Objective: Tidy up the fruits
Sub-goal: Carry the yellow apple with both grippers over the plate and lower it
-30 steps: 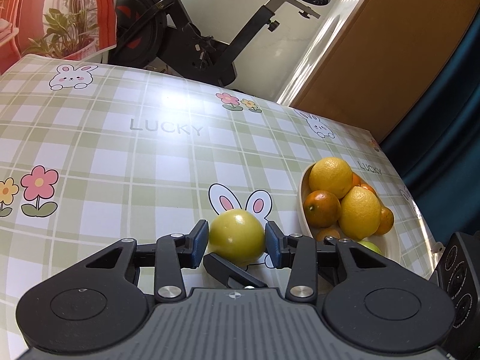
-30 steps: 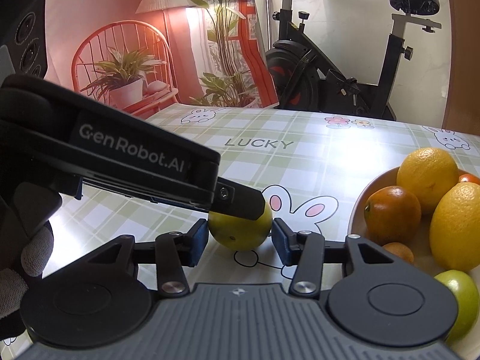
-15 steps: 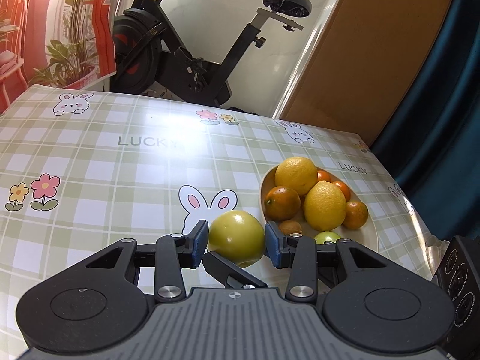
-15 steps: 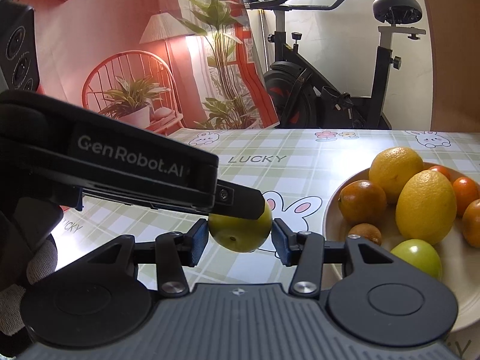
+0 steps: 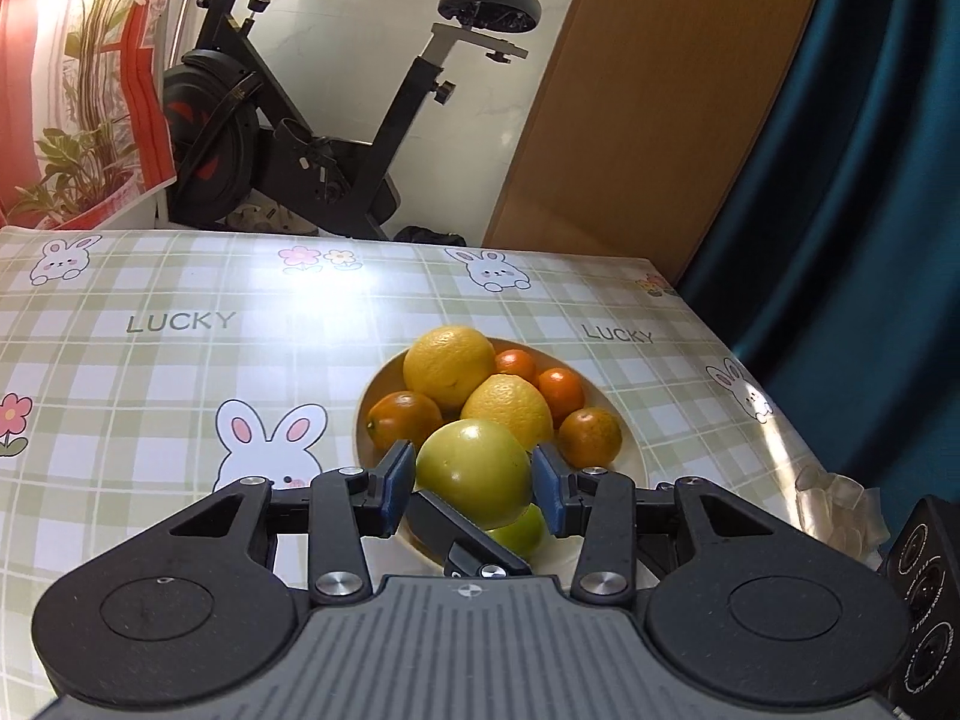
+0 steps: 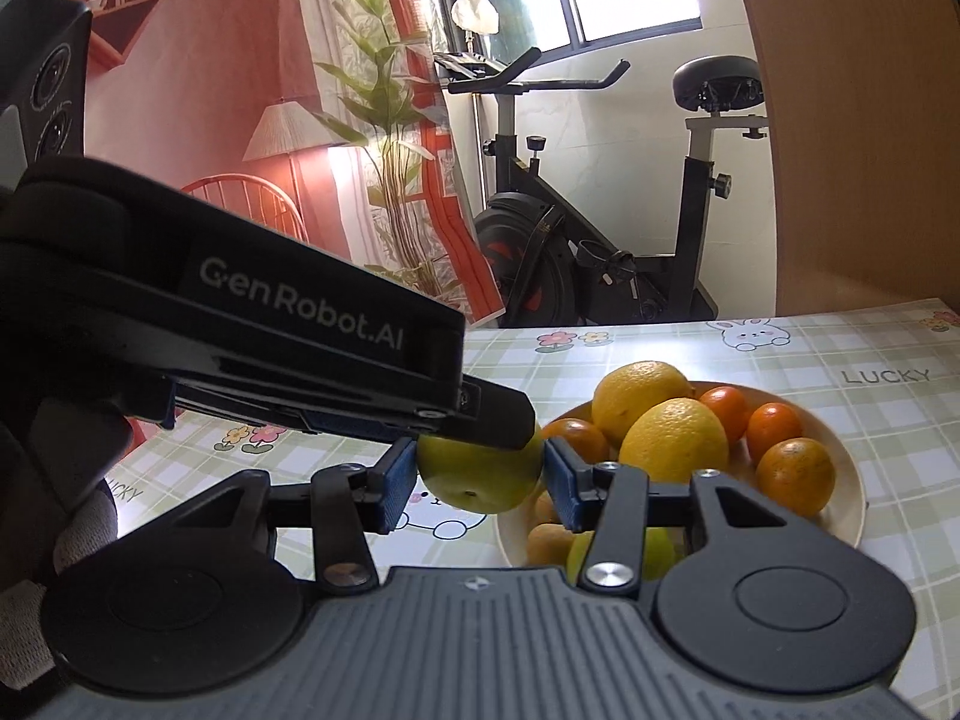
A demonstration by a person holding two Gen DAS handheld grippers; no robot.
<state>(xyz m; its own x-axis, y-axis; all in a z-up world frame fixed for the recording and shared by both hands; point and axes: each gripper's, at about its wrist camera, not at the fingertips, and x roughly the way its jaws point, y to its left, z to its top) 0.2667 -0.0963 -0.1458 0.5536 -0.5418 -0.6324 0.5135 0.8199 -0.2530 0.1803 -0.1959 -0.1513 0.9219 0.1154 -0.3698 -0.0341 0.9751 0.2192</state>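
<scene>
A large yellow-green fruit [image 5: 474, 471] is clamped between the blue pads of both grippers at once. My left gripper [image 5: 474, 483] is shut on it from one side, my right gripper [image 6: 480, 483] from the other; the fruit [image 6: 480, 477] hangs in the air over the near edge of the cream bowl [image 5: 624, 420]. The bowl [image 6: 846, 480] holds two big yellow citrus [image 5: 449, 365], several small oranges [image 5: 587, 433] and a small green fruit [image 5: 521, 531]. The left gripper's body [image 6: 252, 324] crosses over the fruit in the right wrist view.
The table has a green checked cloth [image 5: 180, 360] with rabbits and "LUCKY" print. A crumpled clear wrapper [image 5: 840, 507] lies near the right edge. An exercise bike [image 5: 312, 138] stands behind the table, a blue curtain [image 5: 852, 180] to the right.
Both grippers have lifted the yellow-green fruit off the cloth and carried it right, from beside the rabbit print to above the bowl's near edge.
</scene>
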